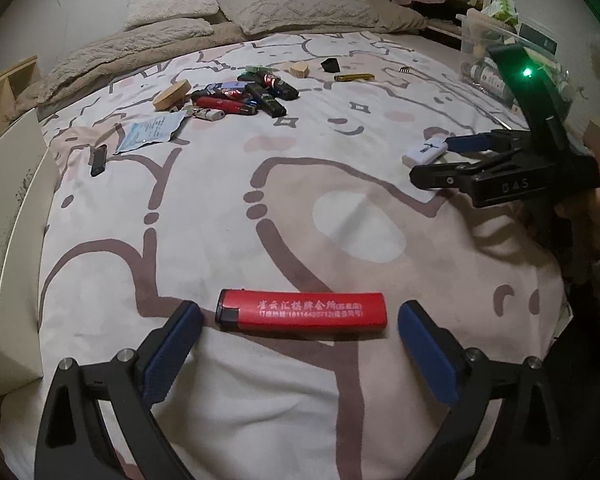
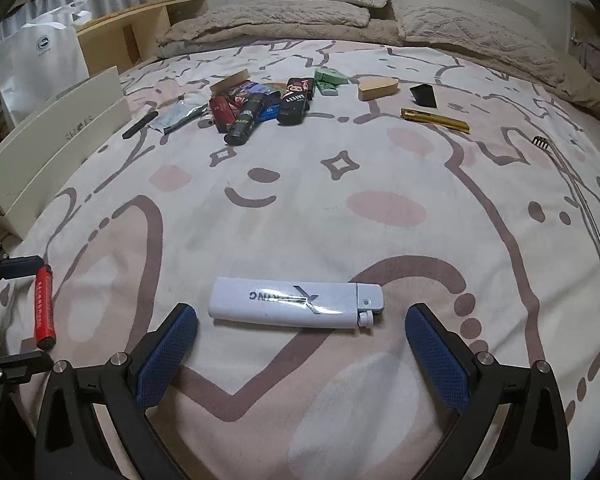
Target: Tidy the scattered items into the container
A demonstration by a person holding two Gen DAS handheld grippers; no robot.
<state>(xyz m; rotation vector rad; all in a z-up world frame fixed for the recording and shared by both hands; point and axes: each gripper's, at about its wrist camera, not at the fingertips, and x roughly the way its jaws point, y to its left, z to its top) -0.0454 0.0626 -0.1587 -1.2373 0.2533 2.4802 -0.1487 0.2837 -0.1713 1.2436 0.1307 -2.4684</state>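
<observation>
Two lighters lie crosswise to two spread grippers on the patterned fleece bedspread (image 2: 300, 200). The glossy red plastic lighter with pale lettering (image 1: 302, 316) sits just ahead of the left gripper (image 1: 300, 320), long axis spanning the gap between the blue textured pads (image 1: 172, 344), untouched. The smooth white plastic lighter with metal-look cap (image 2: 296, 304) sits likewise before the right gripper (image 2: 300, 320), jaws apart, nothing held. Each hand is nearest its own lighter (a turn of the wrist looks necessary to pinch the narrow sides). The cream rigid-walled box (image 2: 52, 148), probably the container, stands at the bed's left edge.
</observation>
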